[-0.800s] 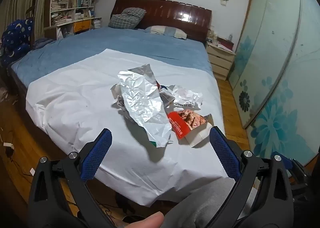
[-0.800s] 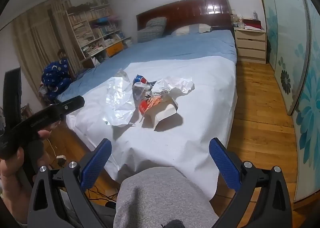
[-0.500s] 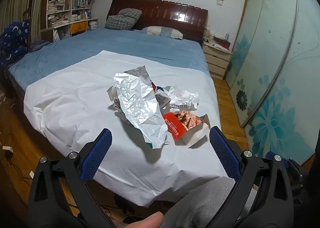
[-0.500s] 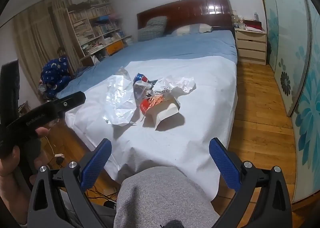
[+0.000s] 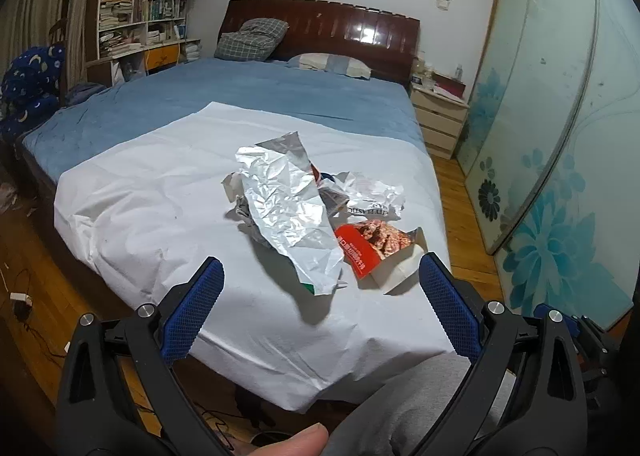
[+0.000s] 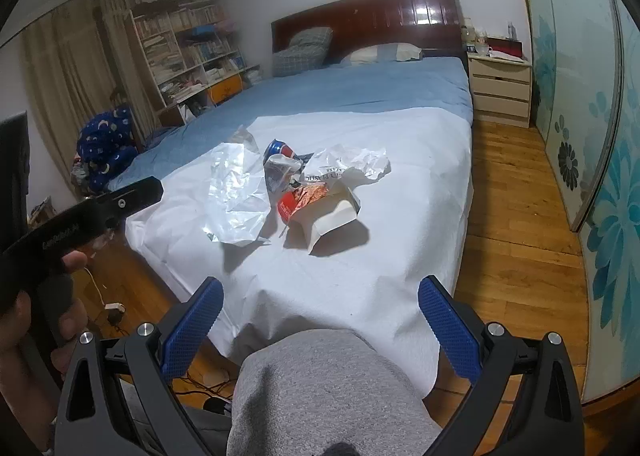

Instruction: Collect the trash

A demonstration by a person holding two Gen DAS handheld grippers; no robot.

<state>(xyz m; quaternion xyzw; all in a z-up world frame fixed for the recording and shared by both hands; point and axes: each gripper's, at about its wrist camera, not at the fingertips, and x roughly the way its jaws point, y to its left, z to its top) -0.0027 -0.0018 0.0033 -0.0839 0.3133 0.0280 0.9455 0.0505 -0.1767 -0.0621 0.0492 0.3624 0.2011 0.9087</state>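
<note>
Trash heaped in one pile on the white sheet (image 5: 132, 215), past the middle of the bed's foot end, toward its right-hand edge. Foil wrapper (image 5: 288, 207) on the near left of the pile, long axis running from the far side down toward the foot edge, lower tip lifted off the sheet. Red snack box (image 5: 376, 244) just beside it on the right, touching, open end facing the foot edge. Crumpled white bag (image 5: 372, 195) behind the box; blue can (image 6: 280, 147) wedged at the back of the pile.

Left gripper (image 5: 318, 296) spread wide, holding nothing, hovering short of the foot edge with the foil's tip almost straight ahead between the pads. Right gripper (image 6: 316, 310) likewise wide and empty, lower and further back, above a grey-clad knee (image 6: 320, 388). Probably nearer for the left; likely a straight push forward along the foil's length.
</note>
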